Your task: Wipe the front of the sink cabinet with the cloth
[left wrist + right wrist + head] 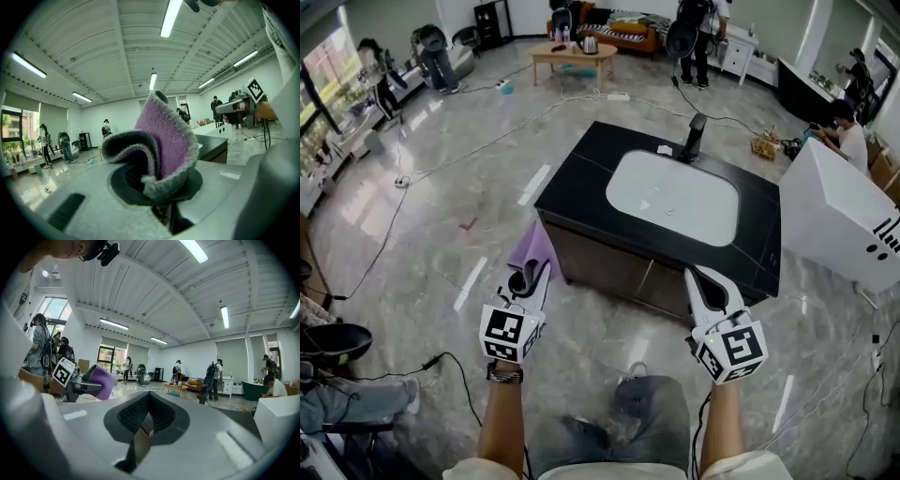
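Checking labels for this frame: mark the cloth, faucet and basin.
cloth (pixel 171 133): left gripper view, purple face above the jaws.
faucet (pixel 695 137): head view, middle of its black body.
basin (pixel 675 202): head view, bare white bottom.

Glossy grey marble floor (pixel 441 234), black sink cabinet (pixel 619 264) standing on it, white basin (pixel 675 199) and dark tap (pixel 695 138) in its black surface (pixel 579 180), white box (pixel 834 217) on the floor nearby.

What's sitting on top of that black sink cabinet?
A white basin set into the top, a dark faucet behind it and a small white scrap beside that. The purple cloth hides only the cabinet at its left front corner.
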### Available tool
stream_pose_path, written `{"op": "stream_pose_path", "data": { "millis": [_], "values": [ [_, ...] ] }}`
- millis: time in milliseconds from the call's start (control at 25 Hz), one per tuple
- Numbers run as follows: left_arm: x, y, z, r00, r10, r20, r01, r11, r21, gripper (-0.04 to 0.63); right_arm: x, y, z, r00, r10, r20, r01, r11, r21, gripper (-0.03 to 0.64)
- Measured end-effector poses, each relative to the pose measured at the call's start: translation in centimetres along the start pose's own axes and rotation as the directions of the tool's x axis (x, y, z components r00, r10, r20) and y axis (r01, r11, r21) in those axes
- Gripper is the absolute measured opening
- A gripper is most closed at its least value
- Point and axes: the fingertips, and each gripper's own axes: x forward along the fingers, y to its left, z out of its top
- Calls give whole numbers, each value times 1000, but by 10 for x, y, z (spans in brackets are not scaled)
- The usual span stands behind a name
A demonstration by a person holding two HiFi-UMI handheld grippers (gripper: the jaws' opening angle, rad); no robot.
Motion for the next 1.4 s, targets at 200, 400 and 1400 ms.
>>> {"op": "stream_pose_path", "data": {
  "millis": [200,400,1400],
  "values": [
    [36,13,-53,1000,21,11,-21,1000,-15,44,32,-6,-55,1000,25,-11,-26,999,-44,8],
    [80,29,-120,998,56,16,-56,998,4,44,66,-14,-125,997,71,7,-71,997,-19,8],
    [179,135,-337,967,241,79,-239,971,-32,44,98,-39,-314,996,-42,81,46,998,-39,8]
  ]
}}
